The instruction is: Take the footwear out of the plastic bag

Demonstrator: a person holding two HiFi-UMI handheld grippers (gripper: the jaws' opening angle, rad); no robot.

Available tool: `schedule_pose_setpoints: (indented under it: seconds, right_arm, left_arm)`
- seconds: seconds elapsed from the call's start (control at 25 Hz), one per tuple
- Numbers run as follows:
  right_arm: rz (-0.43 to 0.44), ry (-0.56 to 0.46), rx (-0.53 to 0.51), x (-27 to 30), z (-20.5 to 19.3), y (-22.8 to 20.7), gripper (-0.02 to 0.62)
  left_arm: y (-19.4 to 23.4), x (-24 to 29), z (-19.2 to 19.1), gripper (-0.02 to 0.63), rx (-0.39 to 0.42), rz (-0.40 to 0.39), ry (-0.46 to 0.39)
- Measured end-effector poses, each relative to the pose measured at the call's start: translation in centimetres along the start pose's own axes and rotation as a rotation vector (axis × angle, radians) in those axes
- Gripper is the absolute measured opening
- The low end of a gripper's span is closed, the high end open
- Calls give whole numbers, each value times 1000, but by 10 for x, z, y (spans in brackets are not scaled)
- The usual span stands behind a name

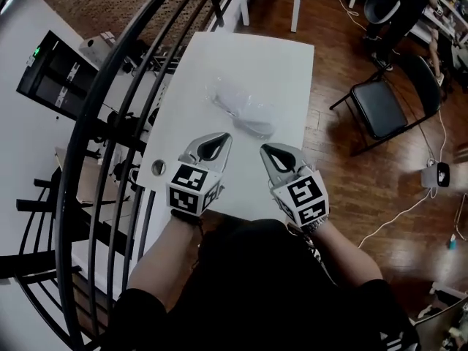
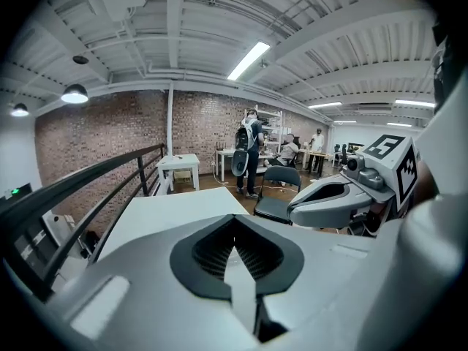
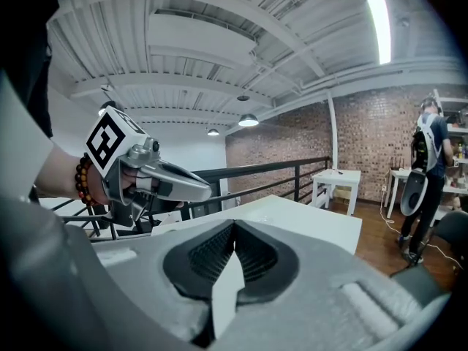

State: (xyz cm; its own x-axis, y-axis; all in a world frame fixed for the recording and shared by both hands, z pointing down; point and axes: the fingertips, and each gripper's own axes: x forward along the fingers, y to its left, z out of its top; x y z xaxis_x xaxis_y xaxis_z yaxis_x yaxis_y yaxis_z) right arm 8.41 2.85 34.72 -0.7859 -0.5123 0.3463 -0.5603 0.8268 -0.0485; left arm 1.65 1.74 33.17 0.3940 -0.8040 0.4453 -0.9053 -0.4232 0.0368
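In the head view a clear plastic bag (image 1: 240, 107) with pale footwear inside lies on the white table (image 1: 285, 64), near its middle. My left gripper (image 1: 225, 137) hovers over the table's near part, its tip pointing at the bag from a short way off. My right gripper (image 1: 265, 149) is beside it, equally near. Both are shut with nothing between the jaws. The left gripper view has its own closed jaws (image 2: 234, 224) over the table (image 2: 168, 214), with the right gripper (image 2: 325, 199) alongside. From the right gripper view its closed jaws (image 3: 234, 227) and the left gripper (image 3: 164, 183) show.
A black curved railing (image 1: 110, 123) runs along the table's left side. A black folding chair (image 1: 380, 108) stands on the wood floor to the right, with cables (image 1: 395, 210) beyond it. A small round object (image 1: 159, 168) lies at the table's near left edge. A person (image 1: 398, 6) stands far back.
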Motion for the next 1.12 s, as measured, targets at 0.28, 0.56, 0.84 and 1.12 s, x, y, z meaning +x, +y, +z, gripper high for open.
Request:
schedule_pose_setpoints:
  seconds: [0.28,0.56,0.84,1.12]
  right_arm:
    - [-63,131,49,76,-11,-10,16]
    - [-141,278,130,149,-46,-39,81]
    - [-234,392,102,201,-66,-72,138]
    - [-244,508,19,240,-85,-72,176]
  left_arm:
    - [66,35,-18,15,-35,-93,60]
    - [131,85,-40,15,-104,-160,124]
    - [158,120,-58,34,-129,-211,153]
    - [177,129,-77,57,-144,-199,167]
